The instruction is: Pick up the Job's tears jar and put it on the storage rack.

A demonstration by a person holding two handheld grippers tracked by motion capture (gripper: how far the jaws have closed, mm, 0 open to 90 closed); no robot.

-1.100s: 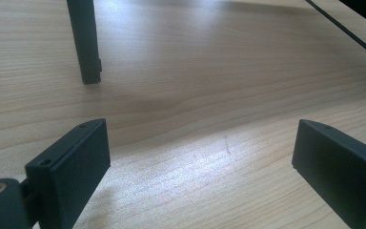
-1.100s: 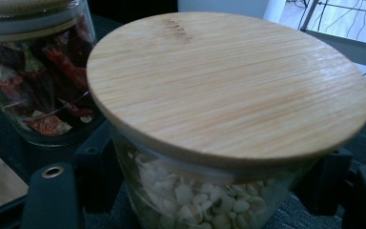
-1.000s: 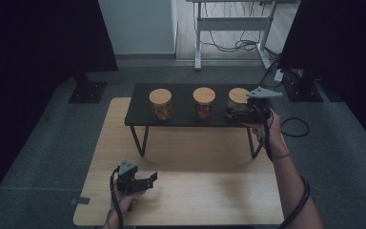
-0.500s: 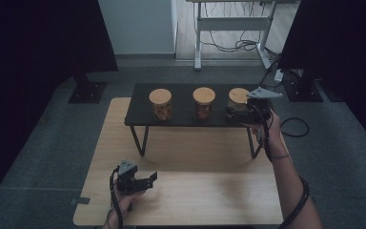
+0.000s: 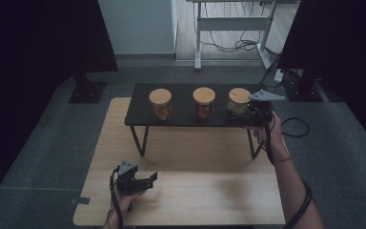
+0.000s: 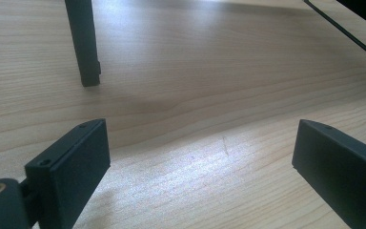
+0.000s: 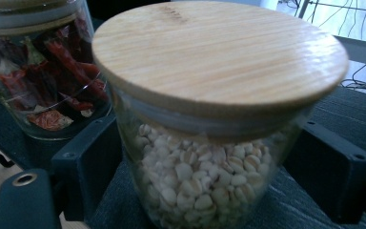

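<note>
Three glass jars with wooden lids stand in a row on a low black shelf [image 5: 181, 117]. The right jar [image 5: 238, 101], filled with pale grains [image 7: 209, 95], stands between the jaws of my right gripper [image 5: 249, 111] [image 7: 212, 162]. Those jaws have just been opening and now flank the glass without pressing it. The middle jar [image 5: 203, 102] holds dried red chillies [image 7: 43, 71]. The left jar [image 5: 160, 104] holds something brownish. My left gripper [image 5: 148, 180] [image 6: 200, 157] rests low over the wooden table [image 5: 195, 195] near its front left, jaws wide apart with nothing between them.
The shelf stands on thin black legs [image 6: 86, 43] on the light wooden table. Grey carpet surrounds the table. Dark stands [image 5: 86, 88] and a desk frame with cables [image 5: 233, 43] lie beyond the far edge.
</note>
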